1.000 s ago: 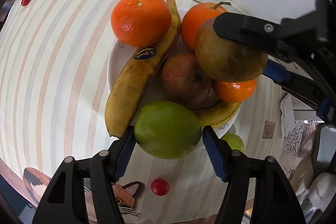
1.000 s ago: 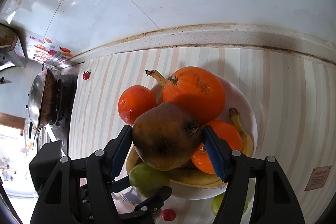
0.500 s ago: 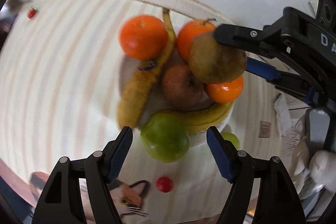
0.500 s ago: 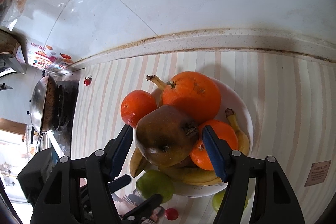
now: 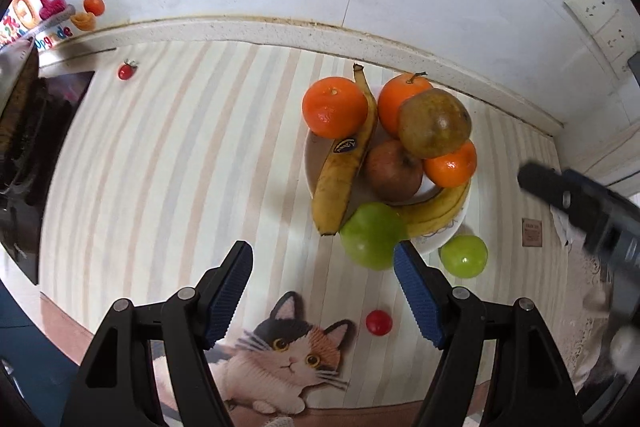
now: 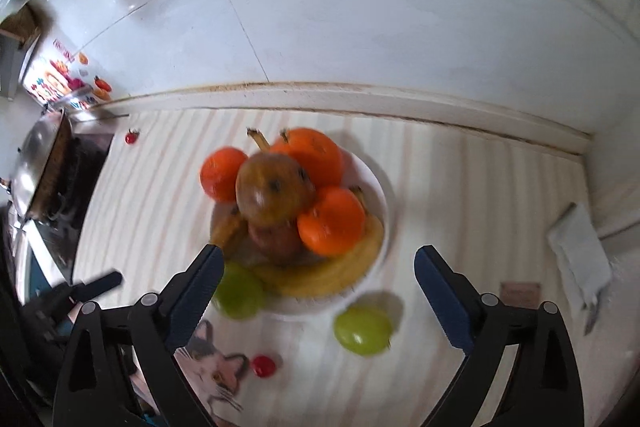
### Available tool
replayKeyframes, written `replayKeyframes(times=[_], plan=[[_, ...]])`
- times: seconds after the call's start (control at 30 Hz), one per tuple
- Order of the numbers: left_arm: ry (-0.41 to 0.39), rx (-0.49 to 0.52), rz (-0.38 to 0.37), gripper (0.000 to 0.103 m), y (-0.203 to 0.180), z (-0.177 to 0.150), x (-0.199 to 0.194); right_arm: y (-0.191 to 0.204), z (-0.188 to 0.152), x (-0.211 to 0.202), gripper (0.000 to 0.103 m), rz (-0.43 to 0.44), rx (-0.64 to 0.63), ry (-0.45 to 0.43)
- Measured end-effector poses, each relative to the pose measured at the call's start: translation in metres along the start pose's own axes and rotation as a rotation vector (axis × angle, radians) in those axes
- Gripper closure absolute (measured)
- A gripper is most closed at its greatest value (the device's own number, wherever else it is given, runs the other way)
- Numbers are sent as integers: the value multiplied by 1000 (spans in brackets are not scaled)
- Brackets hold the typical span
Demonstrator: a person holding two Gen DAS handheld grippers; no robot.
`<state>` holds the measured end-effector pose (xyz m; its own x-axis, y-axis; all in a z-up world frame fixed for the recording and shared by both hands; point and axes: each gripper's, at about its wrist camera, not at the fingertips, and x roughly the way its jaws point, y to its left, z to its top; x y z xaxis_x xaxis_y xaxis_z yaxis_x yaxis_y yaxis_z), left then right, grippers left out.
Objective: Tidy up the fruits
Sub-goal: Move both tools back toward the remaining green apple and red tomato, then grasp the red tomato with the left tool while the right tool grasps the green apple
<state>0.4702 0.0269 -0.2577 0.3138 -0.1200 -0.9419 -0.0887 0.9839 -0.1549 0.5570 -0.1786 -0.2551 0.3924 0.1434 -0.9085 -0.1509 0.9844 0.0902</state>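
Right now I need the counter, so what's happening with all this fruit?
A person with two handheld grippers is piling fruit on a white plate. The left gripper is open and empty, near a green apple on the plate's edge. The right gripper is opening, empty, above the brown pear atop the pile. Another green apple sits beside the plate.

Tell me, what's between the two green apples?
Between the big green apple and the small green apple, the left wrist view shows the white plate's rim and a strip of bare striped mat.
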Motion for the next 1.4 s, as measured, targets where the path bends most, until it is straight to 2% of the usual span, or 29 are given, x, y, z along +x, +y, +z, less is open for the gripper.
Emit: replayKeyframes(times=[0.27,0.5,0.77,0.87,0.93,1.03,1.1,1.17,1.3,1.4], plan=[[-58,73,13,31,-10,-14,-42,11,-46,-52,5,-41,22,-63],[-106,124,6,31,-17,-25,-81,21,-70,-97,5,-58,45,-128],[-103,143,-5,31,-14,-39,-96,20,-93,-129,5,-11,112,-149],[-77,152,19,31,-13,-44,-82,10,-101,-115,5,8,143,-125],[-30,151,25,31,-14,-49,-63,-4,-106,-96,7,18,185,-91],[42,173,32,31,-21,-58,-25,-25,-112,-61,38,44,234,-39],[85,189,23,31,-28,-63,0,-37,-114,-39,39,67,254,-15],[148,197,-18,31,-37,-67,31,-46,-115,-21,40,66,275,1],[251,153,-76,32,-45,-72,84,-61,-111,9,39,53,290,28],[280,147,-87,32,-53,-75,106,-71,-108,29,39,49,288,56]])
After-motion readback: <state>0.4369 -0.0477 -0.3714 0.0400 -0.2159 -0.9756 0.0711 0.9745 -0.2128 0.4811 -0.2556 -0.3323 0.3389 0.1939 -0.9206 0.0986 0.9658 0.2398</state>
